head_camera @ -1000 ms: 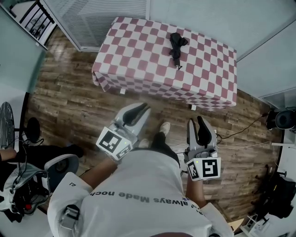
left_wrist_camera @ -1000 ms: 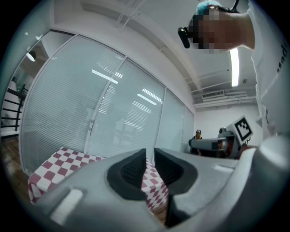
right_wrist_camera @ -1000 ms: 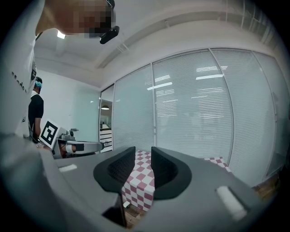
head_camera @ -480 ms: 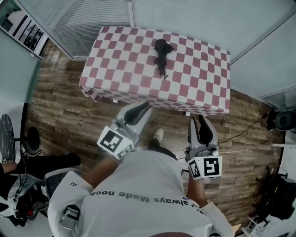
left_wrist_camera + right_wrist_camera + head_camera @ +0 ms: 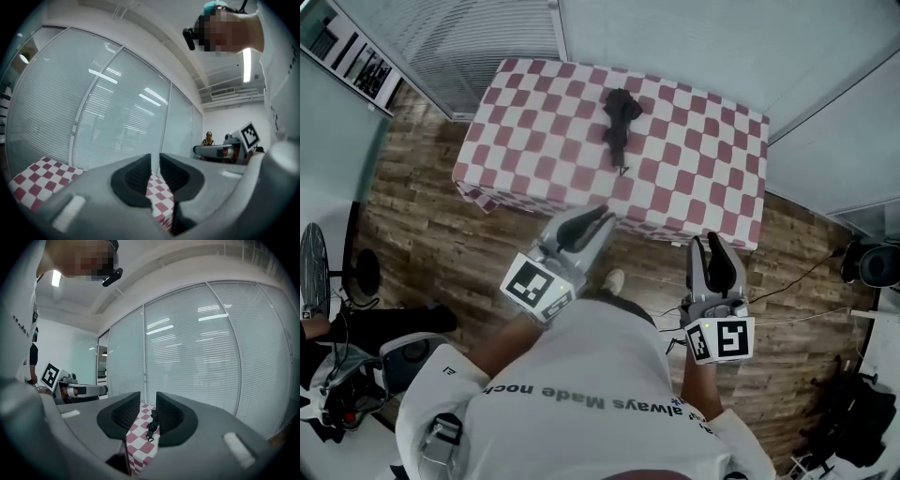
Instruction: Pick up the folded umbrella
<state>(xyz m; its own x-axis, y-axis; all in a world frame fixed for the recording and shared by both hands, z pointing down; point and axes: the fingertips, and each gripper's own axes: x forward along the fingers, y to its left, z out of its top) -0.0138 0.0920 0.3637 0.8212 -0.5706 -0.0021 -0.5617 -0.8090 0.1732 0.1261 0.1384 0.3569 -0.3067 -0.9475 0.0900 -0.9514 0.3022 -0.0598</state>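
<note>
The folded black umbrella (image 5: 619, 127) lies on the far half of a table under a red-and-white checked cloth (image 5: 544, 122), its strap end pointing toward me. Both grippers hover level over the wooden floor, short of the table's near edge. My left gripper (image 5: 605, 217) is shut and holds nothing; its tips (image 5: 155, 159) show only a thin slit, with the cloth (image 5: 33, 178) beyond. My right gripper (image 5: 712, 242) also holds nothing, its jaws (image 5: 148, 399) close together with a narrow slit. Through that slit the umbrella (image 5: 152, 425) shows on the table.
Glass walls with blinds (image 5: 478, 47) stand behind and to the right of the table. A fan (image 5: 311, 272) and a chair with gear (image 5: 356, 384) are at the left. Cables (image 5: 806, 277) and dark equipment (image 5: 872, 262) lie at the right. My shoe (image 5: 612, 279) is between the grippers.
Both grippers have moved forward toward the table together with me; the table and umbrella now lie closer in the head view. The jaws have stayed as they were.
</note>
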